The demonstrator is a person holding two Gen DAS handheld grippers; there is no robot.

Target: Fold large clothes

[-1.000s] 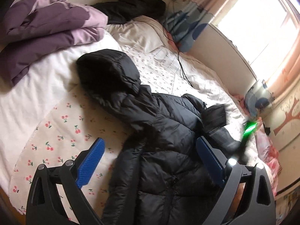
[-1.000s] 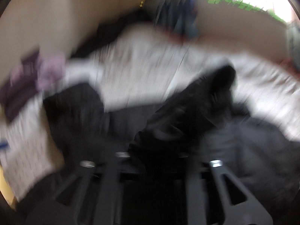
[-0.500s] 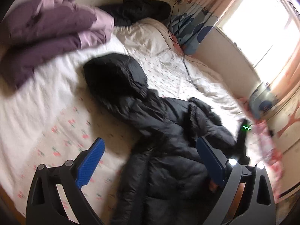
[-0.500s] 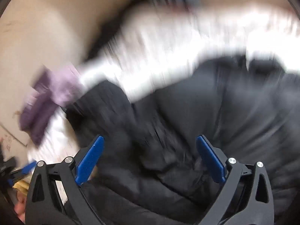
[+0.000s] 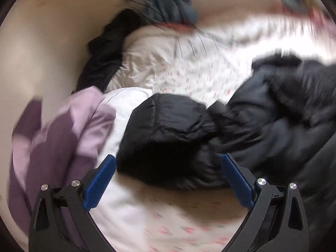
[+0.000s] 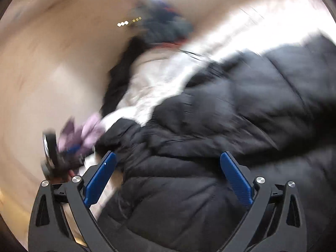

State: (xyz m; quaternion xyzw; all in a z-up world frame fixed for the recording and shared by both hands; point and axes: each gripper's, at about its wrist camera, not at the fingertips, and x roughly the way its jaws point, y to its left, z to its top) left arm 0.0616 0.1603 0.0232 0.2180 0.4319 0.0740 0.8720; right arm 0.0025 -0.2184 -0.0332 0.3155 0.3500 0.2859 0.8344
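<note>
Black puffy cloth filled most of what I saw from my left wrist camera. It was the big black coat (image 5: pixel 241 130), lying on the bed (image 5: pixel 168 220). Its soft round hood (image 5: pixel 168 124) sat right in front of my left claw (image 5: pixel 168 180). The two blue pads (image 5: pixel 100 182) stood wide apart and nothing was between them. Bare sheet, white with small pink dots, lay just under the claw, so I had some open room there. A smooth purple blanket (image 5: pixel 63 138) was bunched up close on the left side. Another dark pile (image 5: pixel 105 52) sat far back by the wall.

From my right wrist camera, the picture was blurry. The coat's (image 6: pixel 231 136) fat quilted rows filled the middle and the right. My right claw (image 6: pixel 168 178) had just been opening, and its blue pads (image 6: pixel 235 178) stood wide apart above the coat, not pinching it. The coat's left edge ran close by the left pad, with pale sheet (image 6: pixel 153 84) beyond it.
</note>
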